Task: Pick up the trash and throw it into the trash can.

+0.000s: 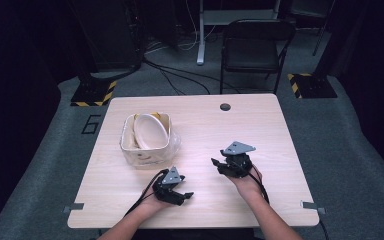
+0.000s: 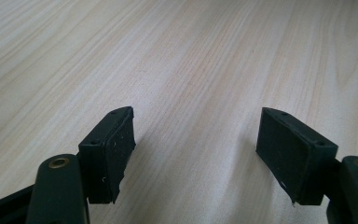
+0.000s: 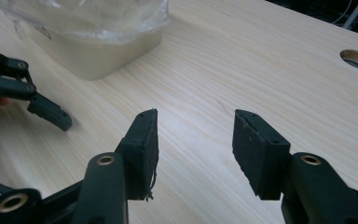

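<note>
- We count two tools on the counter (image 1: 280, 150): the left tool (image 1: 186, 195) near the front edge, the right tool (image 1: 215, 162) just right of centre.
- Both are released, nothing between their jaws.
- One square container (image 1: 145, 147) sits left of centre, holding one white bowl (image 1: 150, 131).
</note>
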Available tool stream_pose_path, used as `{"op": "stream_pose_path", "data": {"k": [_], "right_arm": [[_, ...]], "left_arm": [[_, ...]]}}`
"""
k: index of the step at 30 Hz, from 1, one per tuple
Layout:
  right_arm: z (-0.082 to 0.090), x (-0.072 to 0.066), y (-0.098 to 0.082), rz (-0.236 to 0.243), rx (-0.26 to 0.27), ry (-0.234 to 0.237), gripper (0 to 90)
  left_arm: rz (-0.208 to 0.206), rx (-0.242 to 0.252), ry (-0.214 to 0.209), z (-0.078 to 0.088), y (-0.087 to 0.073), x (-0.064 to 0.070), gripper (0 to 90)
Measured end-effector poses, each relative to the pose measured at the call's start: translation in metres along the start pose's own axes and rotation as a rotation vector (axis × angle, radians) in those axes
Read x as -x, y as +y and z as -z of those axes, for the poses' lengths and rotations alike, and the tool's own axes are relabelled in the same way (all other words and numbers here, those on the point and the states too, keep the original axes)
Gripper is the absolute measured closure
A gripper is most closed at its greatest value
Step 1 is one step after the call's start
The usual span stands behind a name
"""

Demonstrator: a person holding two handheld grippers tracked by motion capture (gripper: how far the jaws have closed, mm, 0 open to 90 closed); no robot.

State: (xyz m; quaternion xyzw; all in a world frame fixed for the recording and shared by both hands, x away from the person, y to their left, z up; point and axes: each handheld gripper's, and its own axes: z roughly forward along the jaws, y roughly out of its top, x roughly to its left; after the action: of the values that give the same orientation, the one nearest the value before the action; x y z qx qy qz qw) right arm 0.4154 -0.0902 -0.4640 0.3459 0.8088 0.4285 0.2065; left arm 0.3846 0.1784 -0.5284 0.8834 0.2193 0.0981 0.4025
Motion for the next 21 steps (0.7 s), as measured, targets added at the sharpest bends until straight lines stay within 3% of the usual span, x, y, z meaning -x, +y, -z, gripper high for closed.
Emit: {"op": "stream_pose_path", "data": {"k": [10, 18, 21], "right_arm": [[-0.003, 0.003, -0.023, 0.036, -0.05, 0.001, 50.0], [-0.004, 0.015, -0.03, -0.007, -0.069, 0.001, 49.5], [-0.005, 0.019, -0.035, -0.012, -0.106, -0.002, 49.4]], "left_arm": [[0.0, 0.0, 0.0, 0.0, 0.0, 0.0, 27.3], [0.0, 0.0, 0.0, 0.0, 0.0, 0.0, 27.3], [0.001, 0.001, 0.001, 0.0, 0.0, 0.0, 27.3]]}}
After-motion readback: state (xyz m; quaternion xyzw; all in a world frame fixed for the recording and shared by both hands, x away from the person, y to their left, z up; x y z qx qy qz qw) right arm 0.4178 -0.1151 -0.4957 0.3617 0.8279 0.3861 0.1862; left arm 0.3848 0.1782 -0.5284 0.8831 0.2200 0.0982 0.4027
